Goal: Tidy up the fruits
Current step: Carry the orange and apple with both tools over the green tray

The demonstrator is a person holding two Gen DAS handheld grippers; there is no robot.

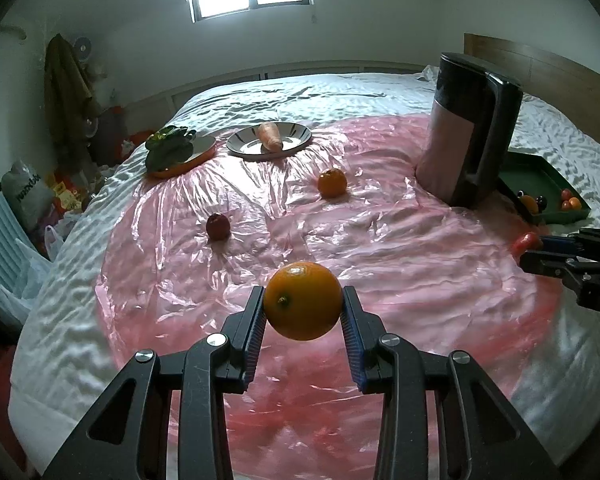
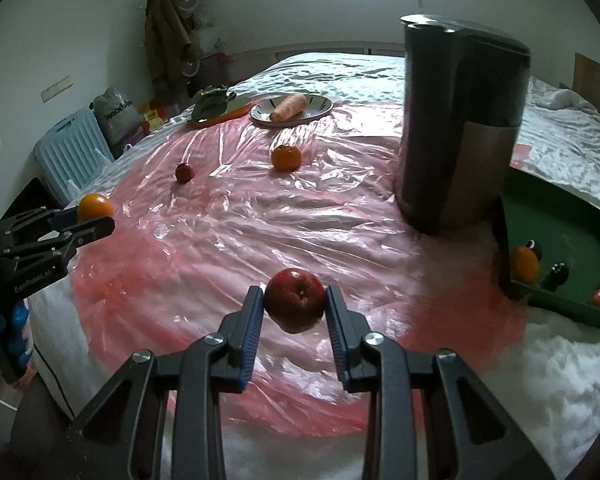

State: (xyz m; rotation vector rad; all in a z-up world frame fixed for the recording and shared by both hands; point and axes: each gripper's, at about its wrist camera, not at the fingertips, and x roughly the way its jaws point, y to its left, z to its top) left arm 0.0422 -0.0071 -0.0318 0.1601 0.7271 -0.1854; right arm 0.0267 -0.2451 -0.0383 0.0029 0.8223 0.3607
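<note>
L gripper (image 1: pixel 303 309): clamps orange (image 1: pixel 303 300) at equator, above sheet | R gripper (image 2: pixel 295 305): clamps apple (image 2: pixel 296 298) | both round, firm, slick-skinned; mod. squeeze, grip widest pt.

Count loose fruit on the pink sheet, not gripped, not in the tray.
2: an orange mid-sheet below the carrot plate, and a red apple to its left. The kettle may hide more.
</note>
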